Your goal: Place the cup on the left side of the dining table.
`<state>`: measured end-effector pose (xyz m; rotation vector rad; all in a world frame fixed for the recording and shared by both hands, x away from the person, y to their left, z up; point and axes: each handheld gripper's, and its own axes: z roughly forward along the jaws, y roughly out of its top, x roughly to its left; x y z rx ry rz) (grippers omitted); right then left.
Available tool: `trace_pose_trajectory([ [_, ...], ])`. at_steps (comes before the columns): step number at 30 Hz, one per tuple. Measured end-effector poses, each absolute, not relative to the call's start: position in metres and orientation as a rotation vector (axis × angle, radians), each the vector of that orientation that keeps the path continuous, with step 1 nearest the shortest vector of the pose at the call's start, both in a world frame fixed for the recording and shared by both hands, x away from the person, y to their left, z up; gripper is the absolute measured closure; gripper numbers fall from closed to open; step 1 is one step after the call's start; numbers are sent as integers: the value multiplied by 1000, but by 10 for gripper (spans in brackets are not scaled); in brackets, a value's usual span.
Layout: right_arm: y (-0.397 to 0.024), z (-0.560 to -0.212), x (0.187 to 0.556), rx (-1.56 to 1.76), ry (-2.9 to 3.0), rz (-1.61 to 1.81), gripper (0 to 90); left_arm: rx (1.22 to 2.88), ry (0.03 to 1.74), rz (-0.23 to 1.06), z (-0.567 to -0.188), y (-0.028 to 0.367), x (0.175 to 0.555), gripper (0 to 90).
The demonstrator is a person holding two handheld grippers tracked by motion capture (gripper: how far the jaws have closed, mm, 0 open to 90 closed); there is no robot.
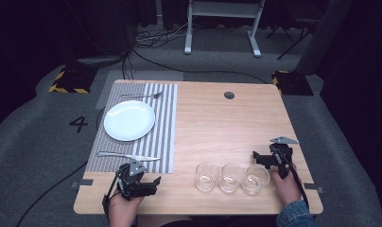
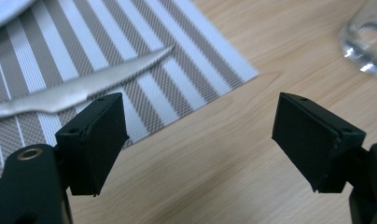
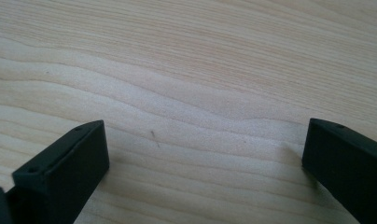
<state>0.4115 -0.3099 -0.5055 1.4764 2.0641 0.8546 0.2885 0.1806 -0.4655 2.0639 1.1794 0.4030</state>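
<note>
1. Table [image 1: 217, 123] holds a place setting in progress: plate [image 1: 129, 120] on a striped mat [image 1: 163, 123], fork [image 1: 142, 96] beyond the plate, knife [image 1: 127, 155] on the mat's near side.
2. Left gripper [image 1: 149, 184] hangs over bare wood just off the mat's near corner; its jaws stand apart with nothing between them, and in the left gripper view the knife [image 2: 79, 88] lies just beyond one pad.
3. Right gripper [image 1: 261, 158] sits just beside the rightmost glass [image 1: 255, 178], jaws wide apart and empty over bare wood.
4. Three glasses stand in a row near the front edge, well apart from the mat: left glass [image 1: 207, 176], middle glass [image 1: 230, 178], then the rightmost.
5. Step, as judged: knife looks placed; a glass is likely next.
6. Next move calls for jaws straddling one glass only, without knocking its neighbour, then a level carry to the mat.
</note>
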Motion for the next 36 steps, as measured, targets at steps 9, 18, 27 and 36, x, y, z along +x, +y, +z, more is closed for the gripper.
trace_pose_trajectory([
  [9, -310, -506, 411, 1476, 2064, 855, 7, 2118, 1084, 454, -440, 155, 287, 180],
  [18, -310, -506, 411, 1476, 2064, 855, 7, 1972, 945, 434, -419, 138, 278, 181],
  [27, -310, -506, 411, 1476, 2064, 855, 7, 1856, 925, 410, -418, 127, 276, 168],
  [36, -310, -505, 411, 1476, 2064, 855, 7, 1850, 868, 340, -425, 98, 278, 158],
])
